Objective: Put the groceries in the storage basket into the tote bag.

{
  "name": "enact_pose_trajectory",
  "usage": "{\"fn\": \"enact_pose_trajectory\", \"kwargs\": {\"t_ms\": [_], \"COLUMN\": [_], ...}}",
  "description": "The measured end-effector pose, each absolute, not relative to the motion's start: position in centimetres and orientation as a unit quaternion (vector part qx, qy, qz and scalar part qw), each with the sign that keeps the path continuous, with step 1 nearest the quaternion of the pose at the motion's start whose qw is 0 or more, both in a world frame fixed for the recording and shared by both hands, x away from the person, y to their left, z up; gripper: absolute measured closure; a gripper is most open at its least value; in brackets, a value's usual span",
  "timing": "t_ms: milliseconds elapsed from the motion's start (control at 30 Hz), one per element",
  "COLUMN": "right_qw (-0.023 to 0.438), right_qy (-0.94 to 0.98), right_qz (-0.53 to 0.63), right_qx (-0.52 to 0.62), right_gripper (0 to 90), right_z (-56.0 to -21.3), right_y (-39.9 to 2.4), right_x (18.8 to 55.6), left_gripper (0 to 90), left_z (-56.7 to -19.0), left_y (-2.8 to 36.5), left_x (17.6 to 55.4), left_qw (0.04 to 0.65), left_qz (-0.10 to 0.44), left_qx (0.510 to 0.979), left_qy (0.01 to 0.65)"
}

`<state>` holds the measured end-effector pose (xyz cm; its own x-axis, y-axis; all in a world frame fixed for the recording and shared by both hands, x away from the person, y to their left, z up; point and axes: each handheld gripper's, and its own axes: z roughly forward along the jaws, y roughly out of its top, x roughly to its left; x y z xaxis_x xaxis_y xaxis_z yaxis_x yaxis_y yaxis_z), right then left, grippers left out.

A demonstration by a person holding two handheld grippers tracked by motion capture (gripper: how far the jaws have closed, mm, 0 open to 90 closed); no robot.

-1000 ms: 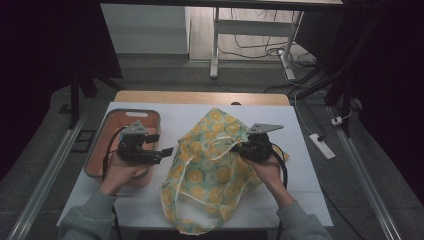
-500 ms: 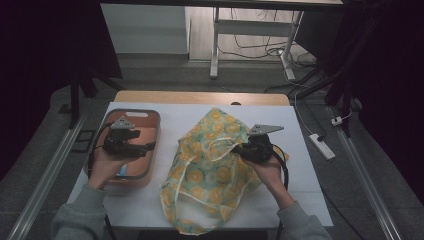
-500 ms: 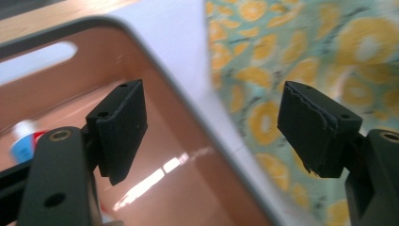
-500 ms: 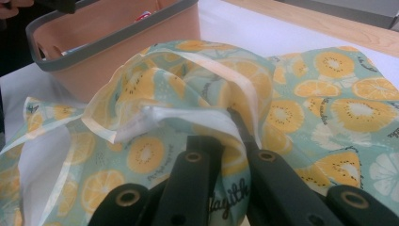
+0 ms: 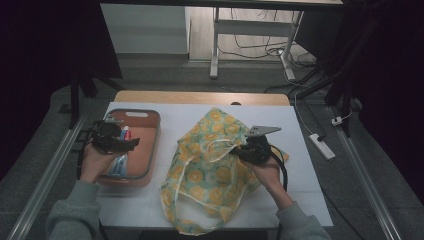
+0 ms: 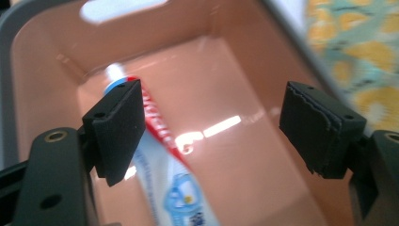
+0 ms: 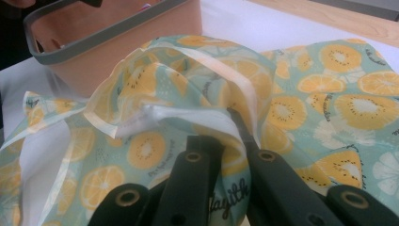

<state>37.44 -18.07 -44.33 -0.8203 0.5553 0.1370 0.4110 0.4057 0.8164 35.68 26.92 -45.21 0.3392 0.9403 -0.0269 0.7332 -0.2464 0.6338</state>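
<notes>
Evidently early on: right claw [image 5: 240,150] clenched on bag [image 5: 210,175] rim at centre; left claw [image 6: 211,122] released above toothpaste [image 6: 174,188], unpacked, in left-side basket [image 5: 150,150].

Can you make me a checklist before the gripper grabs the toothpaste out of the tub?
1. Left gripper fingers apart: ok, wide open with nothing between them.
2. Left gripper over the toothpaste tube: ok, the tube lies just beside its left finger.
3. Tube lying free in the pink tub: ok, nothing rests on top of it.
4. Right gripper holding the fruit-print bag: ok, fingers pinch the fabric near the opening.
5. Bag mouth open enough for the tube: cannot tell.
</notes>
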Motion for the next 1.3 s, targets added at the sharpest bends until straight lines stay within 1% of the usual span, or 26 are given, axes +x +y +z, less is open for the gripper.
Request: {"fn": "enact_pose_trajectory", "kwargs": {"t_ms": [233,267,333,600,633,767,833,933,1067,1233,1300], "right_qw": [0.073,0.072,0.073,0.071,0.071,0.072,0.072,0.072,0.073,0.075,0.075], "right_qy": [0.839,0.839,0.839,0.840,0.840,0.840,0.840,0.839,0.838,0.839,0.839], "right_qz": [0.457,0.457,0.456,0.456,0.456,0.457,0.456,0.458,0.460,0.458,0.458], "right_qx": [0.287,0.287,0.286,0.286,0.286,0.286,0.285,0.285,0.285,0.284,0.284], "right_gripper": [88.3,88.3,88.3,88.3,88.3,88.3,88.3,88.3,88.3,88.2,88.2], "right_z": [-44.8,-44.8,-44.8,-44.9,-44.9,-44.9,-44.9,-44.8,-44.8,-44.8,-44.8], "right_y": [-17.7,-17.7,-17.7,-17.7,-17.8,-17.8,-17.7,-17.8,-17.9,-17.9,-17.9], "right_x": [37.5,37.4,37.4,37.4,37.4,37.4,37.4,37.4,37.4,37.3,37.3], "left_gripper": [23.8,23.9,24.1,26.2,27.5,32.8,33.8,36.0,42.6,48.0,51.4], "left_z": [-47.2,-47.5,-47.9,-49.4,-49.5,-50.0,-50.3,-50.5,-50.8,-50.8,-50.8], "left_y": [27.4,27.5,27.8,27.7,27.7,27.2,26.9,26.5,26.6,26.9,27.1], "left_x": [38.7,39.0,39.3,39.6,39.6,39.8,40.0,40.1,40.3,40.7,40.7], "left_qw": [0.227,0.218,0.212,0.166,0.163,0.131,0.119,0.100,0.080,0.089,0.094], "left_qz": [0.142,0.143,0.139,0.116,0.111,0.121,0.118,0.129,0.131,0.122,0.117], "left_qx": [0.767,0.766,0.758,0.761,0.762,0.766,0.769,0.768,0.759,0.751,0.747], "left_qy": [0.583,0.588,0.601,0.616,0.616,0.618,0.617,0.619,0.632,0.643,0.648]}}
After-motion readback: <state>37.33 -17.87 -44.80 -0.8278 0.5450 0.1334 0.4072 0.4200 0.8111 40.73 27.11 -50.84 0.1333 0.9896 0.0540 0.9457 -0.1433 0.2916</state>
